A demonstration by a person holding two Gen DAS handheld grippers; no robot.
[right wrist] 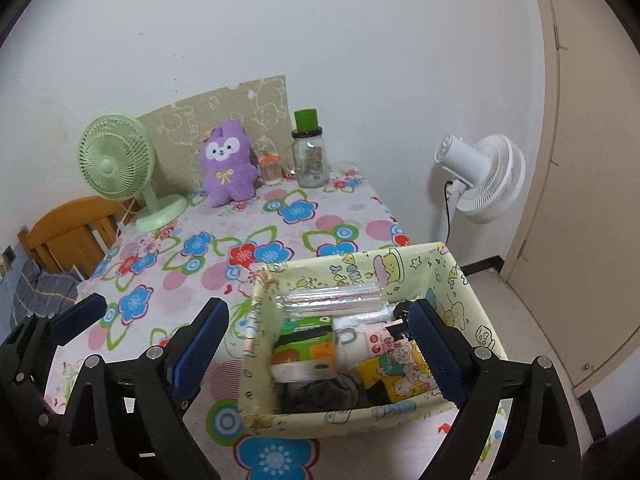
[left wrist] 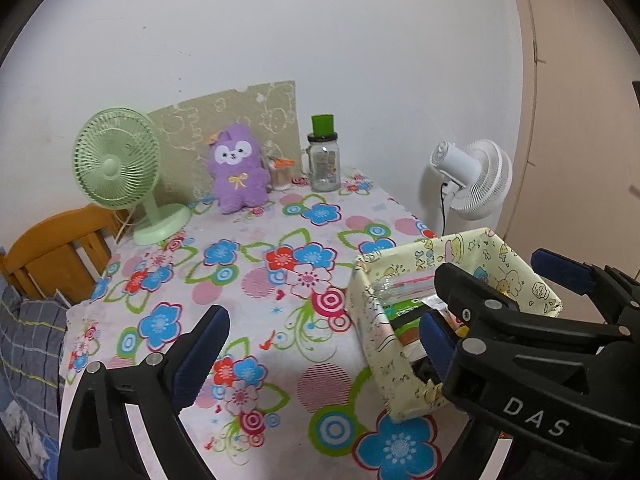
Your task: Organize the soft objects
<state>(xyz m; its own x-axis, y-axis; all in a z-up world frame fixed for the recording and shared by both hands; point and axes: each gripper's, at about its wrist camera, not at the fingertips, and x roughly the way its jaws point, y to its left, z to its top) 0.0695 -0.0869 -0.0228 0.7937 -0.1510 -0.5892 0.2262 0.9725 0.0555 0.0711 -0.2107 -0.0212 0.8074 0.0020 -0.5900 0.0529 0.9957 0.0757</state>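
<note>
Gaping wide w/ nothing between the pads, the right gripper (right wrist: 320,344) fills the lower frame of the right view, straddling the near-left corner of the pale yellow cartoon-print fabric box (right wrist: 464,292) at lower centre. Left gripper (left wrist: 320,344), lower frame in the left view, also released & empty, over the floral tablecloth (left wrist: 256,280). Box holds packets & a dark grey cloth (right wrist: 320,394). Far back, upper left-centre: purple plush animal toy (right wrist: 226,166) upright between mint green desk fan (right wrist: 116,158) & clear green-capped bottle (right wrist: 308,154).
</note>
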